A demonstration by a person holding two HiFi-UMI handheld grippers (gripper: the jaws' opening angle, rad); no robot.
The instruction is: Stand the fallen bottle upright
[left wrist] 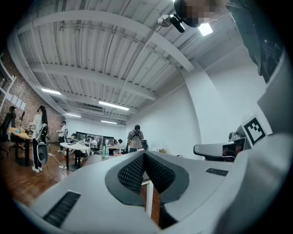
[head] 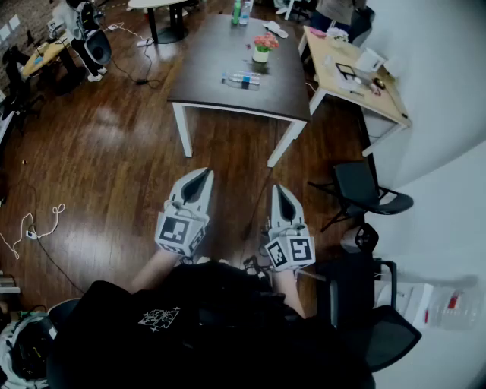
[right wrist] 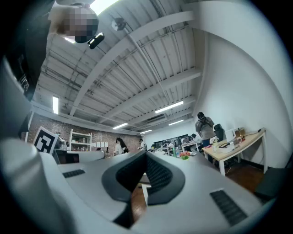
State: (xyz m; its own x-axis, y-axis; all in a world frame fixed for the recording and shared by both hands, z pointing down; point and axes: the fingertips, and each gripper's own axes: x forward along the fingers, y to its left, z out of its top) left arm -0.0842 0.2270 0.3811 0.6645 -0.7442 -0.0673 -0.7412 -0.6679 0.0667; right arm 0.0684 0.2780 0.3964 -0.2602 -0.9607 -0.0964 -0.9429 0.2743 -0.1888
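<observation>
L gripper (head: 202, 176) sits lower centre of the head view, jaws together at the tips, nothing btwn them. In the left gripper view the L gripper (left wrist: 144, 154) shows its dark ribbed pads meeting in a point. R gripper (head: 281, 194) is just to its right in the head view, also closed & empty. In the right gripper view the R gripper (right wrist: 146, 154) has its pads tip to tip. Both point up-frame toward the table, well short of it, side by side but apart, over the wood floor (head: 114, 152).

Fallen bottle (head: 241, 79), clear plastic, lies on its side on the dark table (head: 216, 45) w/ white legs, upper centre of the head view, nearer the table's front edge. Flower pot (head: 262, 50) w/ pink blooms stands just up-frame & right of the bottle, not touching. Upright bottles (head: 240, 11) stand at the table's far end. Light wood desk (head: 357, 80) is upper right, cluttered. Black chair (head: 370, 196) is below it at right.
</observation>
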